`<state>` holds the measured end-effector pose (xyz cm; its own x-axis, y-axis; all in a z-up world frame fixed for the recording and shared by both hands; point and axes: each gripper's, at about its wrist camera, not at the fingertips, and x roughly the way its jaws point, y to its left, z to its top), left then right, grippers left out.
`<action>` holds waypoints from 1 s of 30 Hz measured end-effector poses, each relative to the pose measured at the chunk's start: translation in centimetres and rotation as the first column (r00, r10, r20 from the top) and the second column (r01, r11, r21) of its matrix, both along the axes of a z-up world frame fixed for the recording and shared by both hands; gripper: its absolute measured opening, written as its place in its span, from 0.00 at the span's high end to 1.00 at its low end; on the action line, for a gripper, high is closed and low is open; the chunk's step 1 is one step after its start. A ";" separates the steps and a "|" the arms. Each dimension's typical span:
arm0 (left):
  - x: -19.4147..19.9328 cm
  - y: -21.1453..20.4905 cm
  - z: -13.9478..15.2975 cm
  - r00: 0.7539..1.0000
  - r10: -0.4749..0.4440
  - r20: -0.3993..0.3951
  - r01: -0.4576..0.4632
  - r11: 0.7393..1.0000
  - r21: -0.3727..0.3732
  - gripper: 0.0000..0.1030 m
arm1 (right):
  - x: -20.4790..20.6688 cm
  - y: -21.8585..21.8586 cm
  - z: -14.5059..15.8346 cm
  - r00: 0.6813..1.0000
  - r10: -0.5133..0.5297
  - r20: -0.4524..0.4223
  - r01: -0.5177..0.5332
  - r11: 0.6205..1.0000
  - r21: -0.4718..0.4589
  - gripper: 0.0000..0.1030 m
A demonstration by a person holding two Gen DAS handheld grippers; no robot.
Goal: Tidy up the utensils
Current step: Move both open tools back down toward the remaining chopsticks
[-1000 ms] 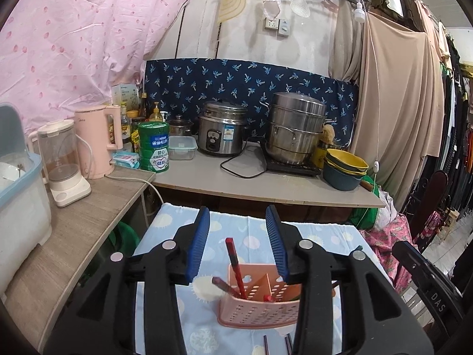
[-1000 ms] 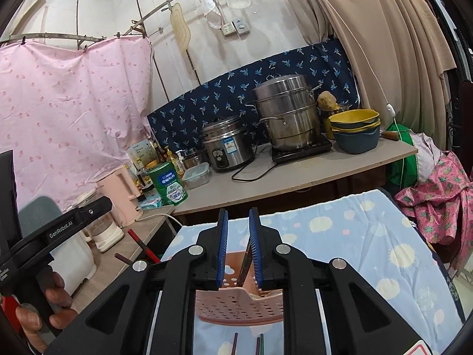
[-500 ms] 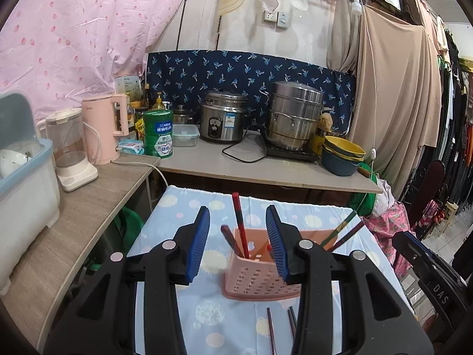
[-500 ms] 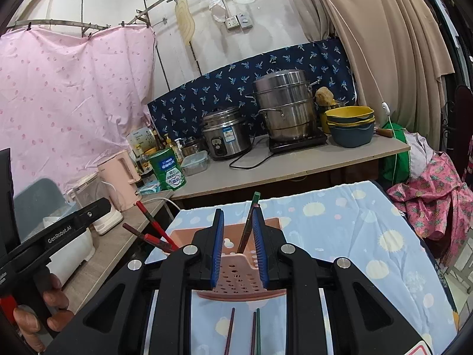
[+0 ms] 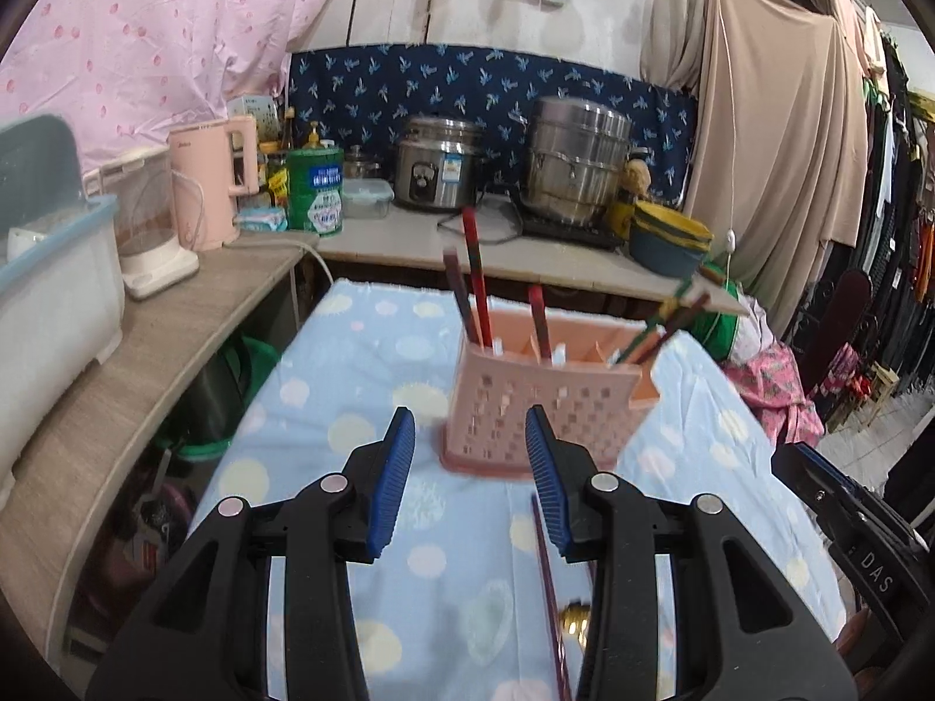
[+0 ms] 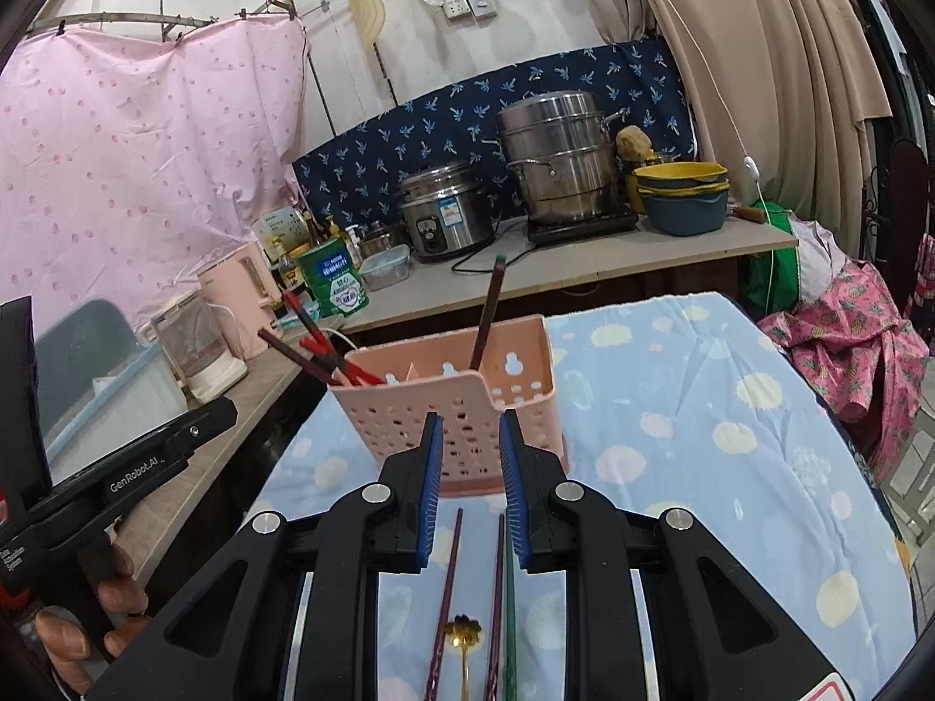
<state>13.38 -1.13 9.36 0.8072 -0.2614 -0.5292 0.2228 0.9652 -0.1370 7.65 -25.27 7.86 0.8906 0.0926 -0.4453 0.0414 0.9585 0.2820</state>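
Your left gripper (image 5: pixel 469 455) points forward and down over the blue dotted tablecloth (image 5: pixel 327 385), its blue pads spread with nothing between them. One dark red chopstick (image 5: pixel 546 578) lies on the cloth under its right pad, beside a small gold spoon (image 5: pixel 575 619). Your right gripper (image 6: pixel 467 455) tilts down the same way, its pads set closer together but still apart, and they pinch nothing. On the cloth below and between them you have two purple chopsticks (image 6: pixel 447 584), a green one (image 6: pixel 510 631) and the gold spoon (image 6: pixel 464 637), all loose on the table.

At the left edge of the right wrist view, your left hand (image 6: pixel 76 631) wraps the other tool's handle, whose black body reads "GenRobot.AI" (image 6: pixel 134 476). In the left wrist view the right tool shows the letters "DAS" (image 5: pixel 873 566).

Just beyond both grippers stands the pink perforated utensil holder (image 5: pixel 543 403), upright on the cloth. Red and dark chopsticks (image 5: pixel 476 286) lean in its left compartment, one red stick (image 5: pixel 539 321) stands near the middle, and green and brown ones (image 5: pixel 666 321) slant out at its right end.

Farther back, on the counter, sit a pink kettle (image 5: pixel 213 181), a green tin (image 5: pixel 315 190) whose label is too small to read, a rice cooker (image 5: pixel 438 166), a steel steamer pot (image 5: pixel 575 158) and stacked yellow and blue bowls (image 5: pixel 669 236).
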 end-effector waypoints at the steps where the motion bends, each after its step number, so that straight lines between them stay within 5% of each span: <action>1: -0.5 0.0 -0.9 1.000 -0.007 -0.019 0.007 1.000 0.005 0.63 | -0.6 0.1 -0.8 1.000 -0.001 -0.017 0.001 1.000 -0.004 0.80; 15: -5.7 -1.4 -10.2 0.973 -0.065 -0.223 0.080 0.995 0.056 0.63 | -6.6 0.3 -11.6 0.958 -0.002 -0.286 0.022 0.997 0.067 0.80; 25: -7.5 -2.1 -13.2 0.953 -0.083 -0.291 0.108 0.992 0.069 0.63 | -8.4 1.8 -14.2 0.940 0.016 -0.341 0.002 0.999 0.053 0.80; 30: -8.0 -2.5 -13.5 0.952 -0.088 -0.293 0.113 0.991 0.068 0.55 | -8.4 2.6 -14.6 0.939 0.021 -0.342 -0.014 1.000 0.024 0.80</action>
<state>5.38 -3.60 -4.12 0.5884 -0.2790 -0.7589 0.2821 0.9504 -0.1307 -0.78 -22.69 -6.77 0.6825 0.1193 -0.7210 0.1221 0.9541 0.2734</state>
